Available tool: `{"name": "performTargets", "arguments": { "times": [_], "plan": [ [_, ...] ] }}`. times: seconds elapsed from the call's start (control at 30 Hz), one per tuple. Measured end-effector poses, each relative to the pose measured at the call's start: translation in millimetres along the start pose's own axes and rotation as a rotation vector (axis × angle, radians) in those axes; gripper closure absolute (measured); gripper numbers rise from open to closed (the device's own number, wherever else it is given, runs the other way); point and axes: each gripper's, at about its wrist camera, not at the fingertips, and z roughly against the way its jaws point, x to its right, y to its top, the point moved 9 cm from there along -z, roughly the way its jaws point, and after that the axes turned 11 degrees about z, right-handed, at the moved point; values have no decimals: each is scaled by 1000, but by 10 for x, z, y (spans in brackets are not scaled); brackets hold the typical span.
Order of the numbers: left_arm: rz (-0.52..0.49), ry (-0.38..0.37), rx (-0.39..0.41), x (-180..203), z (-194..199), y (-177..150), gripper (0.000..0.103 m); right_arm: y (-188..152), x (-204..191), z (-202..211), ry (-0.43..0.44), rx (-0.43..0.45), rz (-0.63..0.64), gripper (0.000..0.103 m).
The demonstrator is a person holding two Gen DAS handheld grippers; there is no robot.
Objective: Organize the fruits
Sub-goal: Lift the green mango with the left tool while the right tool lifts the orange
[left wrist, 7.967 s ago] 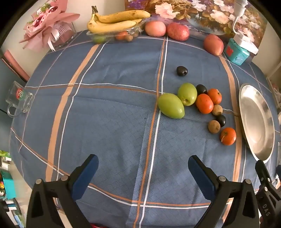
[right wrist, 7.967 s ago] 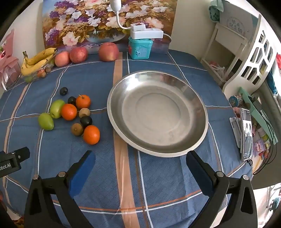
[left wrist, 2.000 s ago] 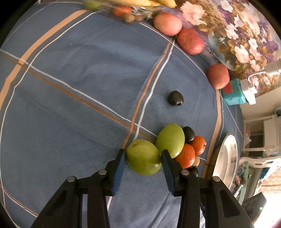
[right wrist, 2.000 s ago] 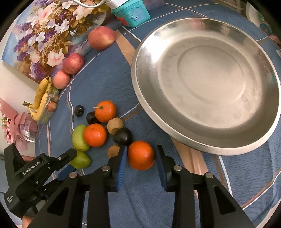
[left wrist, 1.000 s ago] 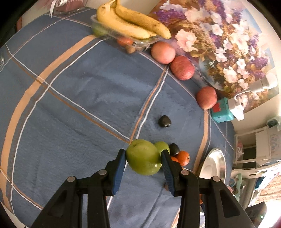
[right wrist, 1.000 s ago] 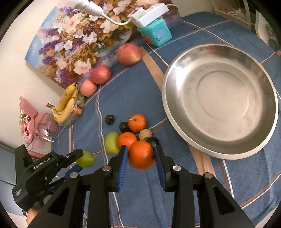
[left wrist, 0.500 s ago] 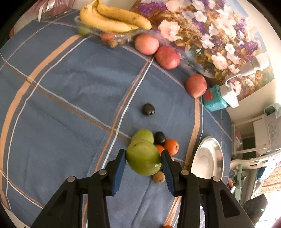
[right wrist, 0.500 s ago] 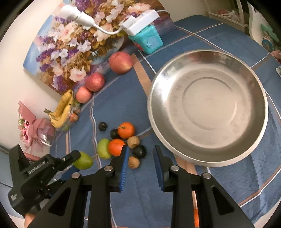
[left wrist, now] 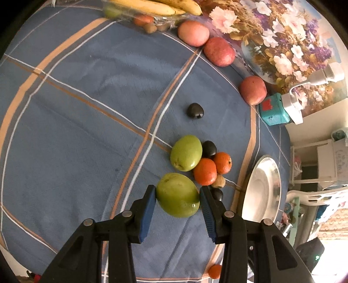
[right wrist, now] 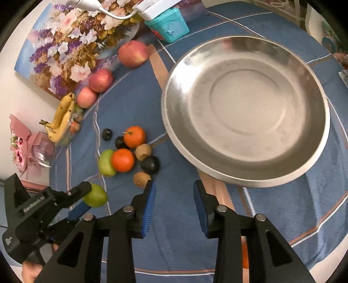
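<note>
My left gripper (left wrist: 178, 193) is shut on a green fruit (left wrist: 178, 195) and holds it above the blue cloth, just short of the fruit pile; it also shows in the right wrist view (right wrist: 95, 196). The pile holds a second green fruit (left wrist: 186, 152), two oranges (left wrist: 205, 171), dark plums and brown kiwis. My right gripper (right wrist: 174, 191) is partly open and empty, in front of the steel plate (right wrist: 245, 172). An orange (left wrist: 214, 271) lies on the cloth near the front edge, partly hidden behind my right gripper's arm (right wrist: 244, 255). The plate is empty.
Three red apples (left wrist: 219, 54), bananas in a clear tray (left wrist: 152, 8), a teal box (left wrist: 274, 112) and a flower painting line the far side. A lone dark plum (left wrist: 195, 110) lies mid-table. A pink bouquet (right wrist: 24, 141) stands at far left.
The right gripper has lost its orange, which now lies on the cloth near the front edge, and its jaws stand wider. The left gripper carried the green fruit up and toward the pile.
</note>
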Motion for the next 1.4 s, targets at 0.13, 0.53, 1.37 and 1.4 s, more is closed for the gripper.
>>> {"name": "performTargets", "arguments": {
  "times": [0.13, 0.53, 1.37, 1.4],
  "plan": [
    [-19, -4, -24, 55, -51, -75, 59, -8, -1, 156, 29, 20, 6, 53],
    [-42, -18, -69, 87, -74, -212, 59, -182, 224, 322, -144, -2, 174, 53],
    [-19, -18, -68, 22, -57, -146, 59, -987, 454, 47, -138, -310, 359, 64],
    [-16, -20, -68, 17, -54, -139, 59, -984, 434, 34, -158, -309, 386, 64]
  ]
}}
